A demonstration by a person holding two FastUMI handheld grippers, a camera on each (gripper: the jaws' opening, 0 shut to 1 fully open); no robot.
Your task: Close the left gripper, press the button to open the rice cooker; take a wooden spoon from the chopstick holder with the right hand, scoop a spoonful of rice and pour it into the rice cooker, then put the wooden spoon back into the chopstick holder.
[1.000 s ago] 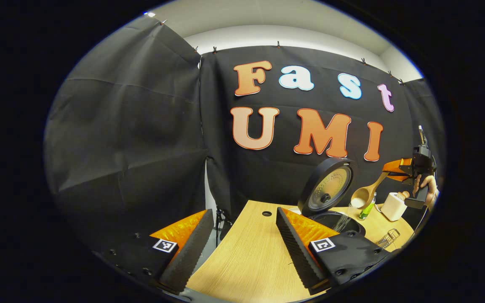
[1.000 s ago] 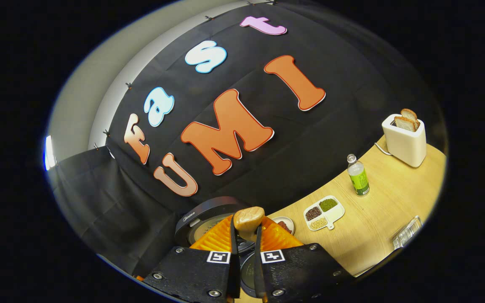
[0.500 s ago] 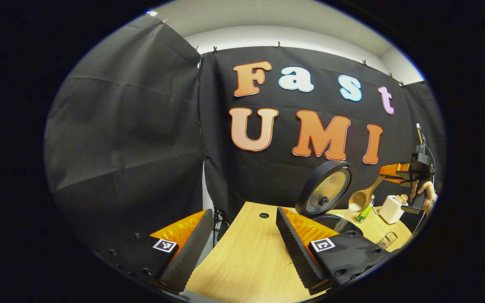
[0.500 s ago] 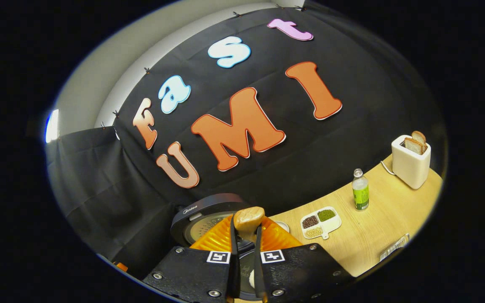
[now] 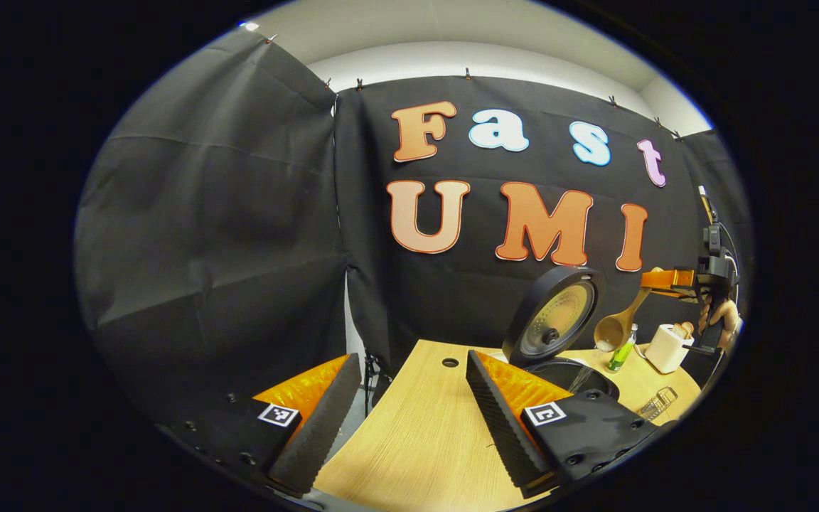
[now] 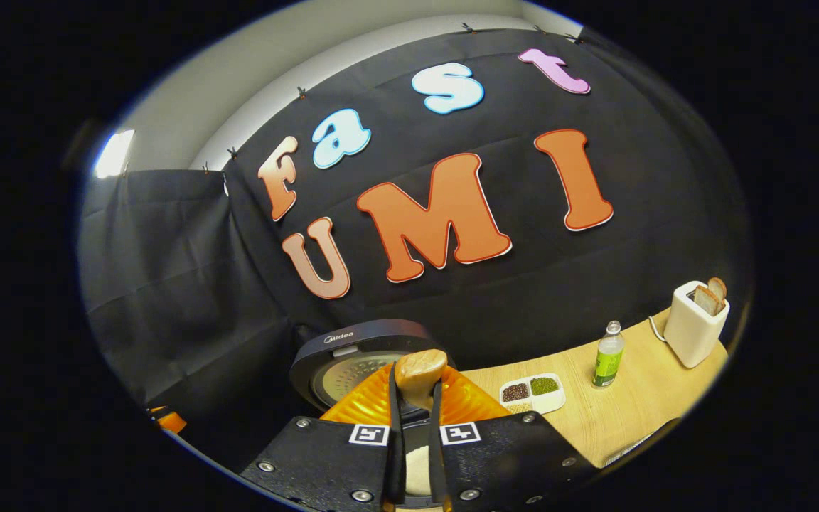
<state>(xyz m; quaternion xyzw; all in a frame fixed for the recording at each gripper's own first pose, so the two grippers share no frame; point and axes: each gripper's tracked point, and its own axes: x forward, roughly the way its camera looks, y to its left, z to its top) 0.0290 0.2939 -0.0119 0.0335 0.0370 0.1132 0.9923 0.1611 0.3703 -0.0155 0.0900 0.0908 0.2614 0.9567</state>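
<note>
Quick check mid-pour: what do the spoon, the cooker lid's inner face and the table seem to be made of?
Light-brown wooden spoon: looks like unvarnished wood, matte with a warm tan tone. Round black rice cooker lid: the inner plate looks like brushed metal, given its pale sheen and rows of dots; the rim is probably black plastic. Pale wood-grain table: fine straight grain lines, likely laminate rather than solid wood.

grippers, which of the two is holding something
The right gripper: its fingers pinch the wooden spoon by the handle. The left gripper stands open, with nothing between its fingers.
</note>
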